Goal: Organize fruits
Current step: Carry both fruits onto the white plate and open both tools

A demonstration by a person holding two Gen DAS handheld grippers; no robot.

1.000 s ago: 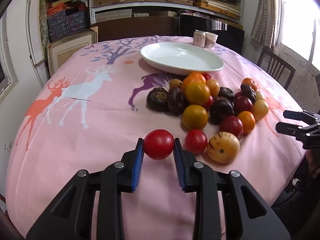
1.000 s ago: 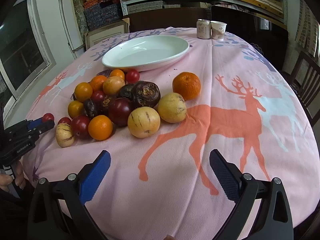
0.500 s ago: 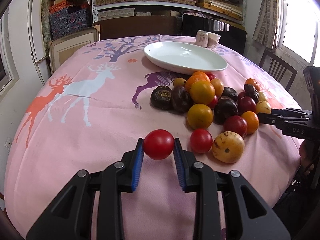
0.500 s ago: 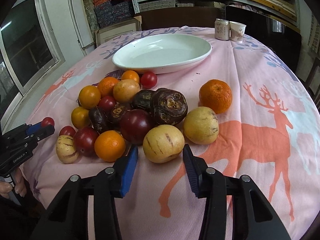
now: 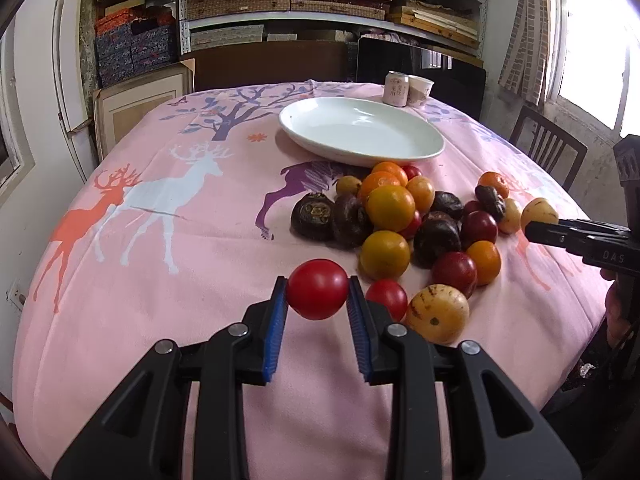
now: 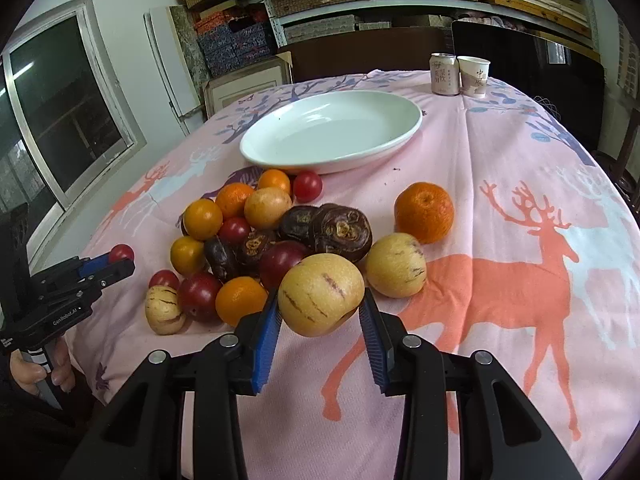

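My left gripper [image 5: 317,300] is shut on a red tomato [image 5: 317,289], held just above the pink cloth near the table's front edge; it also shows in the right wrist view [image 6: 116,258]. My right gripper [image 6: 319,307] is shut on a yellow striped pepino melon [image 6: 320,294], lifted off the cloth; it shows in the left wrist view [image 5: 538,216]. A pile of mixed fruit [image 5: 404,224] lies in front of an empty white oval plate [image 5: 360,130], also in the right wrist view [image 6: 332,130].
A lone orange [image 6: 424,212] and a second pepino melon [image 6: 394,270] lie right of the pile. A drink can [image 6: 444,74] and paper cup [image 6: 474,76] stand behind the plate. A chair [image 5: 548,152] stands at the table's right side.
My right gripper has moved forward to the pile, shut on the pepino melon and lifted it. My left gripper keeps holding the tomato and has shifted slightly.
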